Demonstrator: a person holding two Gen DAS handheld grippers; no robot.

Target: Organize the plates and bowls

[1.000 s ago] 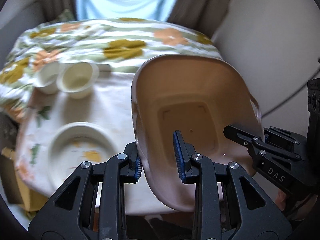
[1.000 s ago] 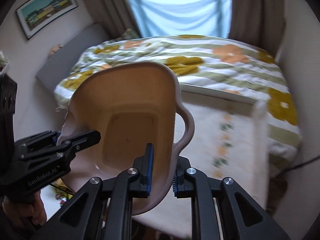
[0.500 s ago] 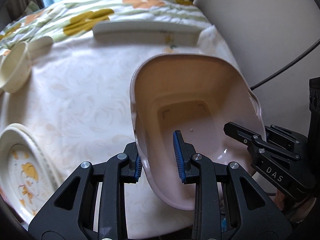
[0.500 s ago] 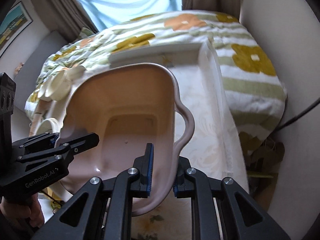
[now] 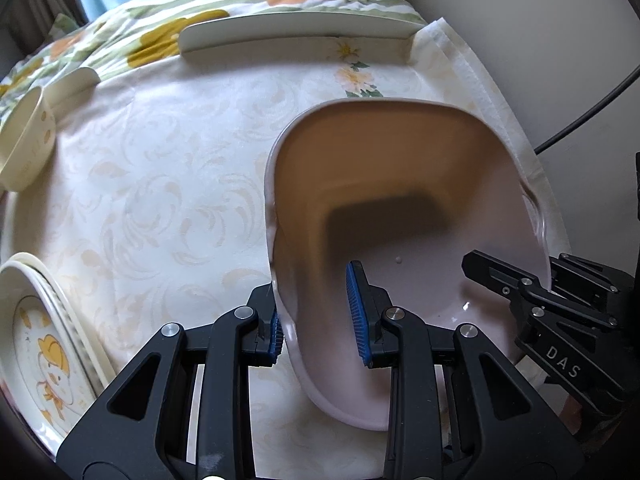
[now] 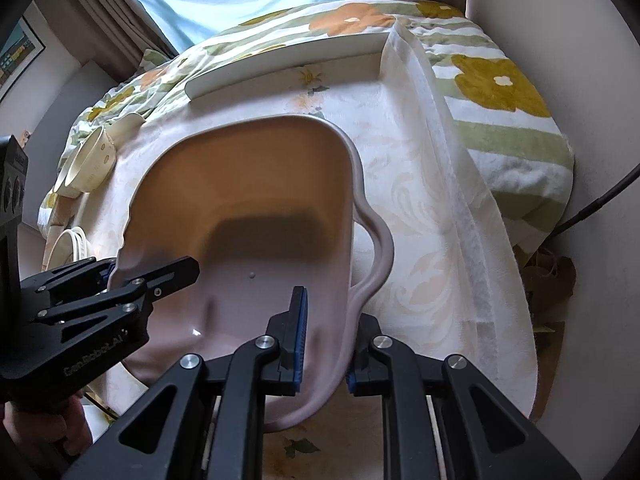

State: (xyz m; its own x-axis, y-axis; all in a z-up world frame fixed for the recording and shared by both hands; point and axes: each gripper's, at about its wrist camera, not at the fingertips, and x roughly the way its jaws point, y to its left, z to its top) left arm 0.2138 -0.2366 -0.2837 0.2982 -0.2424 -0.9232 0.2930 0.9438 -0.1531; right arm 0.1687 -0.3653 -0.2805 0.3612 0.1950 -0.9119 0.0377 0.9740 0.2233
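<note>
Holding a pale pink plastic basin with moulded side handles (image 5: 400, 208) between both tools, I see it tilted over the table, its open side turned toward the cameras. My left gripper (image 5: 320, 316) is closed down on the basin's left rim: one blue-padded finger sits outside the wall, the other inside, and the rim passes between them. My right gripper (image 6: 324, 340) is clamped nearly closed on the opposite rim, just below the wavy side handle, again one pad inside and one outside. Each tool shows in the other's view, reaching over the far edge of the basin.

Below the basin lies a cream tablecloth with a faint leaf pattern (image 5: 168, 184), spread over a low table. I cannot tell from these fisheye views whether the basin's underside touches the cloth or hangs just above it.

Left of the basin, well apart from it, a stack of cream plates with a yellow duck print (image 5: 44, 344) lies at the cloth's near left edge. Farther back on the left stand small cream bowls (image 5: 28, 140), on their sides as far as I can see. A long white raised rim (image 5: 296, 32) runs along the far edge of the table, and beyond it a quilt with orange and mustard flowers on green stripes (image 6: 500, 84) covers a bed.
</note>
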